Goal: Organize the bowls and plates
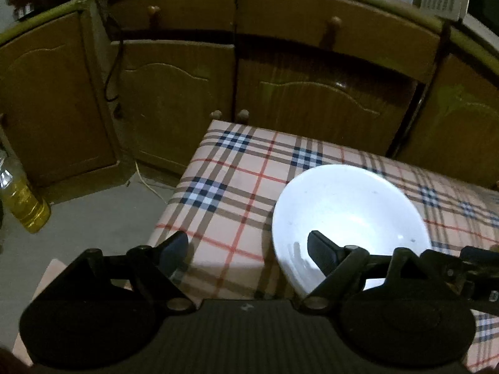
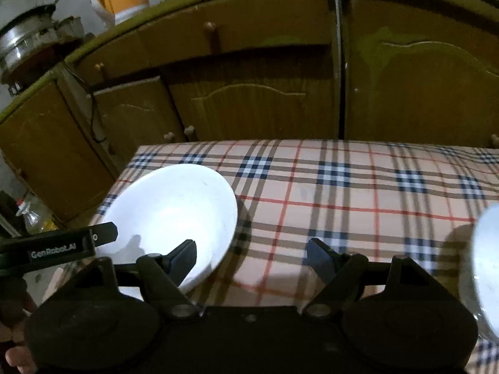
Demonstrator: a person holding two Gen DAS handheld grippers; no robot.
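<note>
A glossy white plate (image 1: pixel 346 215), round and shallow, is seen near the left end of a table draped in plaid cloth (image 1: pixel 237 180). The left gripper (image 1: pixel 248 247) and right gripper (image 2: pixel 251 254) are held spread wide above it, grasping nothing.

Brown wooden cabinets (image 1: pixel 174 99) with arched door panels and round knobs line the wall ahead of the grippers, under a green-edged countertop (image 2: pixel 193 3). Grey floor (image 1: pixel 93 227) lies below left. A plaid tablecloth (image 2: pixel 343 193) covers the table directly ahead. Lighting is dim and uneven.
</note>
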